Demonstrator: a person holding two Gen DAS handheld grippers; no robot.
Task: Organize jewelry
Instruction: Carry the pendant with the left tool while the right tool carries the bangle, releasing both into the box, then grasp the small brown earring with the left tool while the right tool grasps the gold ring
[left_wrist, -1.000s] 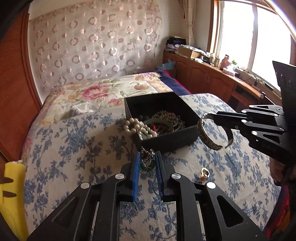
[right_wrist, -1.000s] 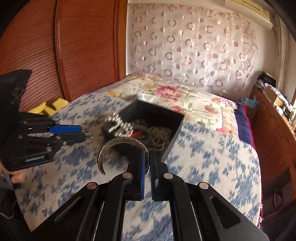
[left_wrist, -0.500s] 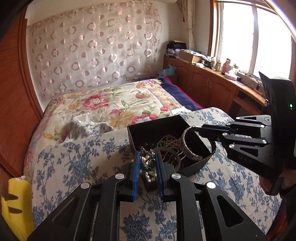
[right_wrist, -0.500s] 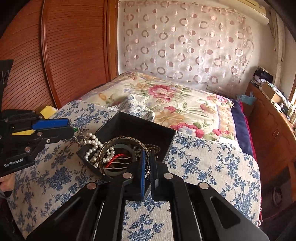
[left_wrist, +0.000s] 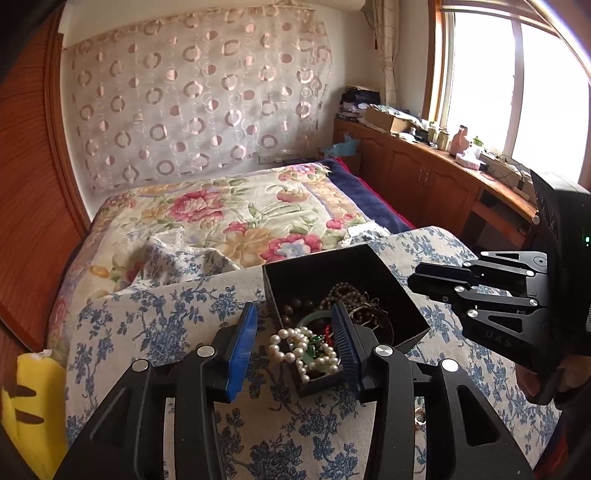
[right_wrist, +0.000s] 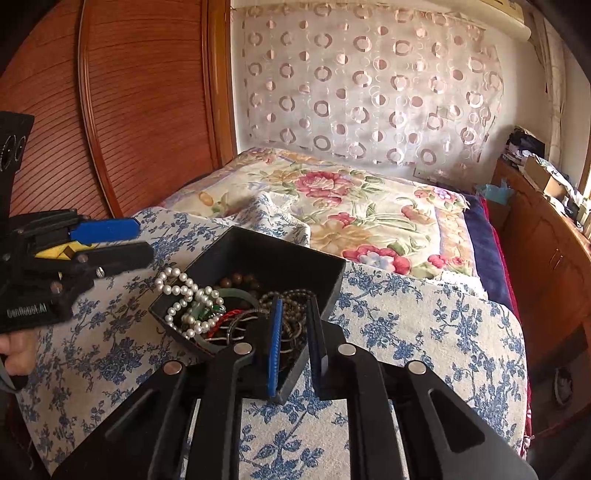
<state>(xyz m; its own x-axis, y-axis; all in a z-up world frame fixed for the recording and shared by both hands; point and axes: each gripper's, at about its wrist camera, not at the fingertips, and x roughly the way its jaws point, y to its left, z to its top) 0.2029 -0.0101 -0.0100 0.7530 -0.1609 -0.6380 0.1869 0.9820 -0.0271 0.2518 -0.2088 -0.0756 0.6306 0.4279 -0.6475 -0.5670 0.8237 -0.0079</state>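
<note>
**A:** Start with the left wrist view. What do you see?

**B:** The left tool (left_wrist: 293, 345) is spread wide and holds nothing. Its blue pads straddle the near corner of the black box (left_wrist: 373, 266), low in the middle of the frame. A pearl necklace (left_wrist: 291, 341) lies heaped at that corner, with a green piece (left_wrist: 314, 345) on top of it.

**A:** The risk there?

**B:** I'd judge the pearls could slide over the rim, or a pad could catch the strand and drag it out. At the lower right a small ring (left_wrist: 419, 415) lies on the bedspread (left_wrist: 147, 317), easy to overlook.

**A:** And the right wrist view?

**B:** The right tool (right_wrist: 297, 345) is parted a little and grips nothing. Its left finger (right_wrist: 275, 343) hangs over the box's near corner, in front of the beads and bangles, while its right finger hangs outside the wall. The pearls trail over the box's left rim.

**A:** The danger?

**B:** The box sits on a soft bed. A nudge to that wall could tip it and spill the lot.
</note>
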